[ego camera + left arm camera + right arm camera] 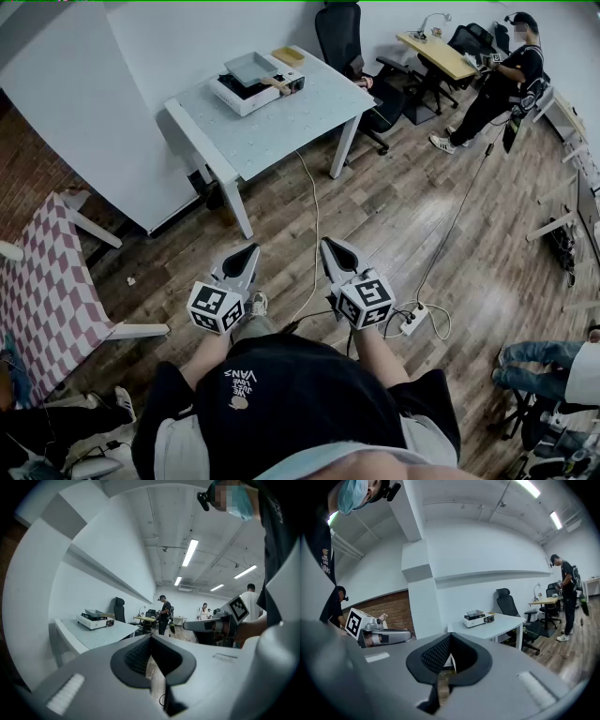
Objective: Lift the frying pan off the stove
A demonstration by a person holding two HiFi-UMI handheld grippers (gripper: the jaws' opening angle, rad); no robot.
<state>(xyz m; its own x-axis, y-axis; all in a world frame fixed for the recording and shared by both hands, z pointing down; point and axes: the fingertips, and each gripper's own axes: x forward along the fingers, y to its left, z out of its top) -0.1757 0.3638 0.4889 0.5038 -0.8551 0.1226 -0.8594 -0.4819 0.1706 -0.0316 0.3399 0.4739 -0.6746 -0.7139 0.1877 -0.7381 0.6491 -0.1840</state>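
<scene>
A grey square frying pan (251,67) with a wooden handle rests on a white portable stove (246,91) at the far side of a pale table (281,127). The same pan and stove (95,618) show small and distant in the left gripper view, and the stove (476,618) in the right gripper view. My left gripper (247,255) and right gripper (336,249) are held side by side over the wooden floor, well short of the table. Both are shut with nothing between their jaws.
A black office chair (345,37) stands behind the table. A standing person (502,80) is at the far right by a wooden desk (436,53). A power strip (412,321) and cables lie on the floor. A checkered cloth table (42,286) is at the left.
</scene>
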